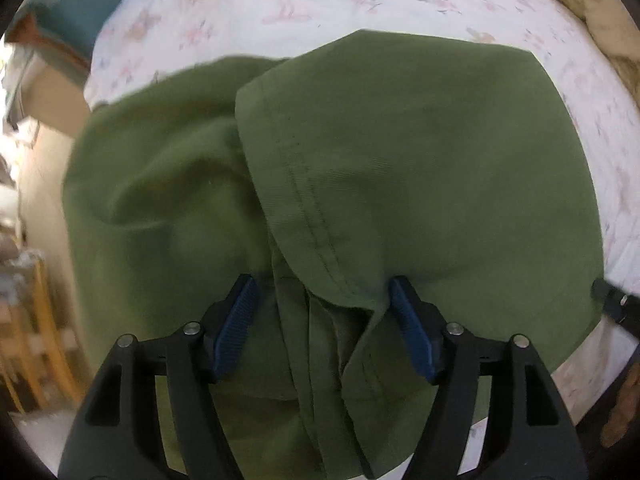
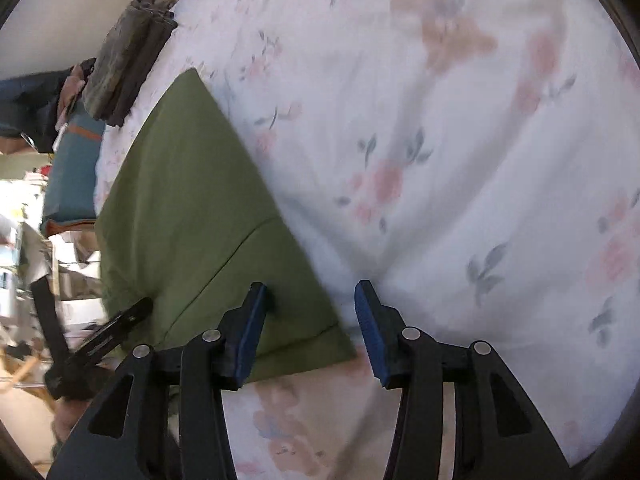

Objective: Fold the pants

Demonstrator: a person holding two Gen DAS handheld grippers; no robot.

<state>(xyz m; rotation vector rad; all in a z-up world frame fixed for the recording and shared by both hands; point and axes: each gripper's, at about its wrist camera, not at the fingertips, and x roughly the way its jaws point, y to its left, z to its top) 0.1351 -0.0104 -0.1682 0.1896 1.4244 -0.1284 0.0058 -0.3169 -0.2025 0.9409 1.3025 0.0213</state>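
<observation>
Olive green pants (image 1: 400, 168) lie on a white floral bed sheet (image 1: 320, 4), one layer folded over with its stitched hem running down the middle. My left gripper (image 1: 322, 284) points straight down at them. A bunch of fabric stands between its blue pads (image 1: 408, 320), and the left pad sits slightly clear of it. In the right wrist view the pants (image 2: 192, 208) lie flat, with a corner reaching between the fingers of my right gripper (image 2: 310, 286). That gripper is open, and its pads (image 2: 372, 332) hover over the corner and the sheet without pressing. The left gripper's black finger (image 2: 120, 320) shows at the far left.
A stack of dark folded clothes (image 2: 124, 64) sits at the bed's edge beyond the pants. A teal box (image 2: 72, 168) and room clutter lie past that edge. A brown blanket (image 1: 600, 12) borders the sheet (image 2: 440, 160). Wooden furniture (image 1: 44, 320) stands beside the bed.
</observation>
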